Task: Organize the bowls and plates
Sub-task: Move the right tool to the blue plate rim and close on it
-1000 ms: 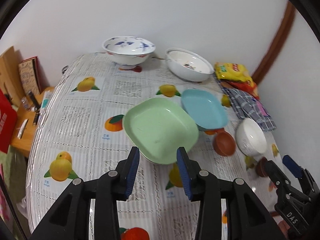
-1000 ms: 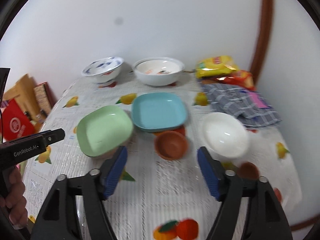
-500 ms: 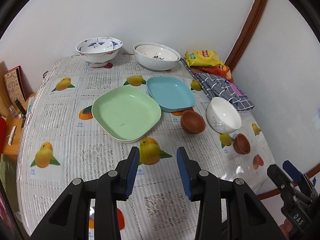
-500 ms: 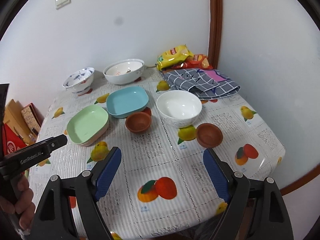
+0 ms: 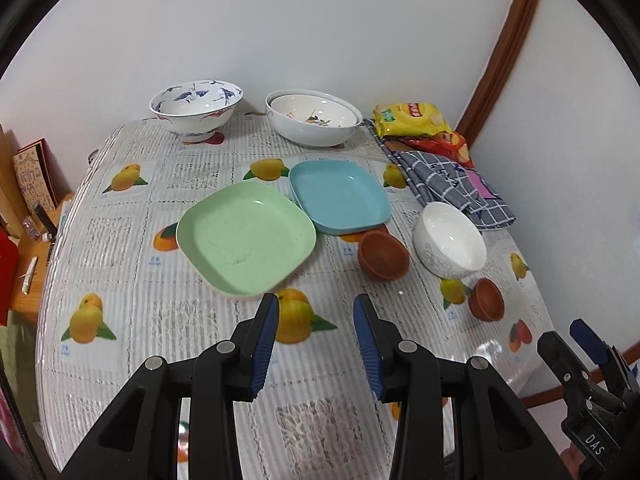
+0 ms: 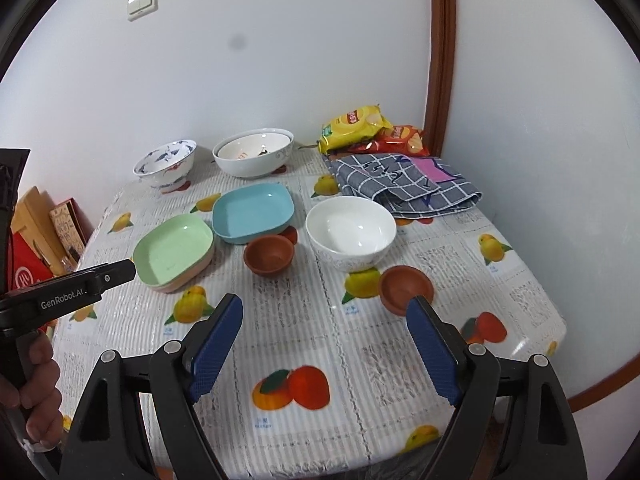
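Left gripper [image 5: 316, 322]: lower centre of the left wrist view, jaws apart at a narrow gap, nothing between the blue pads, tips just below the green plate's near edge.
Right gripper [image 6: 324, 328]: lower centre of the right wrist view, jaws wide, holding nothing; its right pad overlaps the near brown bowl in the picture; whether they touch I cannot tell.
Green plate [image 5: 246, 238]: middle of the table [image 5: 120, 320]; only the right wrist view shows its side, with a pinkish plate [image 6: 176, 286] under it.
Blue plate [image 5: 340, 196]: just right of and above the green one, edges overlapping.
Brown bowls: one [image 5: 382, 256] below the blue plate, tilted in the left view, seen upright in the right; the other [image 6: 406, 288] nearer the table's front edge.
White bowl [image 6: 350, 236]: right of centre, between the two brown bowls.
Back row: a blue-patterned bowl [image 5: 196, 108] and a nested white pair [image 5: 314, 122], top of the table.
Right side: snack bags [image 6: 360, 126] and a checked cloth [image 6: 400, 184].
Right view only: a light switch [image 6: 142, 2] at upper left, and a hand [image 6: 36, 392] at lower left.
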The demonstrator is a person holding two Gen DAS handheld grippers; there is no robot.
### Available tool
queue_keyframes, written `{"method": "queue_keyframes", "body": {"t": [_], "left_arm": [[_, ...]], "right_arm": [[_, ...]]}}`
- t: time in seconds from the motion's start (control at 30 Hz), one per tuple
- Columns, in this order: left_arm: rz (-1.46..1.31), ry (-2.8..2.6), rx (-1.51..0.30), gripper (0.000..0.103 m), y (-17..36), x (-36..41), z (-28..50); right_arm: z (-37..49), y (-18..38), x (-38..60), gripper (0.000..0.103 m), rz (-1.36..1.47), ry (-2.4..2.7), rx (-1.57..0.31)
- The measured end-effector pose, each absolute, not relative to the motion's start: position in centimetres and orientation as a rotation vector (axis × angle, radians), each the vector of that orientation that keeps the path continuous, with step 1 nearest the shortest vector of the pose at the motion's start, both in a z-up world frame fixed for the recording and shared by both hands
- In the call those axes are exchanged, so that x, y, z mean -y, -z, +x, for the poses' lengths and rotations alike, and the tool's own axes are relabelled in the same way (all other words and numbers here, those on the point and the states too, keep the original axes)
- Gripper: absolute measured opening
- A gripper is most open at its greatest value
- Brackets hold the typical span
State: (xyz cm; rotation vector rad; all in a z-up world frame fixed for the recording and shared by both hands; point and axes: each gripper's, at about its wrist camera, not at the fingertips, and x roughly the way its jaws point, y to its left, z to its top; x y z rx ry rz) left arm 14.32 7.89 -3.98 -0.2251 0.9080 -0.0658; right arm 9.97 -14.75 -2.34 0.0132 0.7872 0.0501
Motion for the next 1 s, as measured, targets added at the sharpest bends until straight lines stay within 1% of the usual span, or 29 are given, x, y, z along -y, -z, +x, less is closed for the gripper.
{"method": "queue_keyframes", "body": {"t": [0.23, 0.4, 0.53, 0.7, 0.77, 0.87, 1.0], "left_arm": [[-0.222, 0.075, -0.905, 0.036, 4.0, -7.8, 18.7], [-0.180, 0.068, -0.913, 0.036, 3.9, -7.6, 22.8], [-0.147, 0.052, -0.930, 0.036, 4.0, -7.9, 26.3], [-0.114, 0.028, -0.937, 0.036, 4.4, -8.1, 29.9], [-0.094, 0.018, -0.942, 0.036, 4.8, -8.0, 31.3], [-0.069, 0.007, -0.944, 0.036, 5.7, -7.8, 33.4], [-0.084, 0.007, -0.973, 0.036, 7.6, -7.7, 35.7]], "right_arm": [[14.3, 2.7, 14.9, 0.083, 0.048, -0.093, -0.772], [19.0, 2.9, 14.7, 0.083, 0.091, -0.133, -0.767], [23.3, 2.7, 13.9, 0.079, 0.096, -0.152, -0.746], [28.3, 2.6, 12.3, 0.078, 0.050, -0.163, -0.696], [30.1, 3.0, 11.8, 0.078, 0.032, -0.160, -0.690], [32.8, 4.5, 11.3, 0.078, 0.079, -0.196, -0.713], [36.1, 7.8, 10.9, 0.078, 0.126, -0.195, -0.815]]}}
